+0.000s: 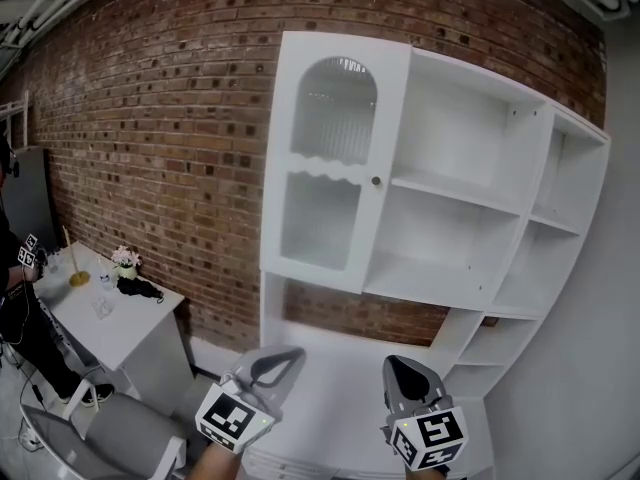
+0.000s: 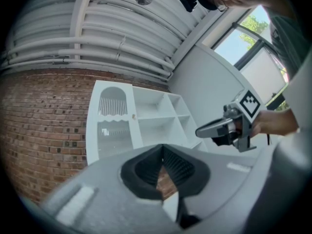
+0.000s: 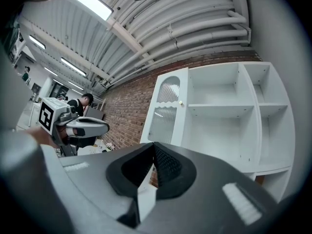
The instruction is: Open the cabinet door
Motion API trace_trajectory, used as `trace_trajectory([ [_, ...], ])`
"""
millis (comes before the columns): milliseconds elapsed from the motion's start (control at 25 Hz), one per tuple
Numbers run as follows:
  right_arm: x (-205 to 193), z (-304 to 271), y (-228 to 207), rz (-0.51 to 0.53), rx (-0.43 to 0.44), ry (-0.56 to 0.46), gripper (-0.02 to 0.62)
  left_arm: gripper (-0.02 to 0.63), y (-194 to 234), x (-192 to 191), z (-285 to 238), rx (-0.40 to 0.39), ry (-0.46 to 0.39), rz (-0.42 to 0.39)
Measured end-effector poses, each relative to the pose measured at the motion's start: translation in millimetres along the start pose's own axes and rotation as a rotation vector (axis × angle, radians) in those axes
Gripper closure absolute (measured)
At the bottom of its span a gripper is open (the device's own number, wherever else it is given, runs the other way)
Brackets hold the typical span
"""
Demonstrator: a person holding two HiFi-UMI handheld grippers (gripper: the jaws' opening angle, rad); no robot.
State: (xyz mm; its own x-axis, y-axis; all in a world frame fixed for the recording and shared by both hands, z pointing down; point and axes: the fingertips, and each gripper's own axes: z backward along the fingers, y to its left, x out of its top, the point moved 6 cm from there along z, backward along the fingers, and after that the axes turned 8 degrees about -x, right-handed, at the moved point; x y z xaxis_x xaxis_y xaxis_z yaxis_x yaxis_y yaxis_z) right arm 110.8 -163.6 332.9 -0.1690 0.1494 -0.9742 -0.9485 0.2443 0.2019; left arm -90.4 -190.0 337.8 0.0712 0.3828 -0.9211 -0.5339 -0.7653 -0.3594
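Observation:
The white cabinet [image 1: 440, 198] stands against a brick wall. Its door [image 1: 330, 168], with arched ribbed glass and a small round knob [image 1: 376, 180], sits closed at the upper left, beside open shelves. Both grippers are low in the head view, well short of the door. My left gripper [image 1: 285, 353] and my right gripper [image 1: 400, 363] are shut with nothing in them. The left gripper view has the door [image 2: 113, 121] and knob [image 2: 134, 116] ahead beyond the shut jaws [image 2: 162, 150]. The right gripper view has the knob [image 3: 181, 102] above its shut jaws [image 3: 154, 147].
The cabinet's lower counter [image 1: 330, 368] juts out just ahead of the grippers. A white side table [image 1: 120, 328] with flowers and a candlestick stands at the left, a grey chair [image 1: 110, 438] before it. A person [image 1: 15, 268] is at the left edge.

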Motion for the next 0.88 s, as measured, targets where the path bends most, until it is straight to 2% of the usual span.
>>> trace_trajectory([
  [240, -2, -14, -12, -0.003, 0.013, -0.001, 0.591, 0.604, 7, -3, -10, 0.016, 0.012, -0.004],
  [880, -15, -65, -63, -0.017, 0.151, -0.033, 0.592, 0.604, 13, -12, -59, 0.142, 0.068, -0.021],
])
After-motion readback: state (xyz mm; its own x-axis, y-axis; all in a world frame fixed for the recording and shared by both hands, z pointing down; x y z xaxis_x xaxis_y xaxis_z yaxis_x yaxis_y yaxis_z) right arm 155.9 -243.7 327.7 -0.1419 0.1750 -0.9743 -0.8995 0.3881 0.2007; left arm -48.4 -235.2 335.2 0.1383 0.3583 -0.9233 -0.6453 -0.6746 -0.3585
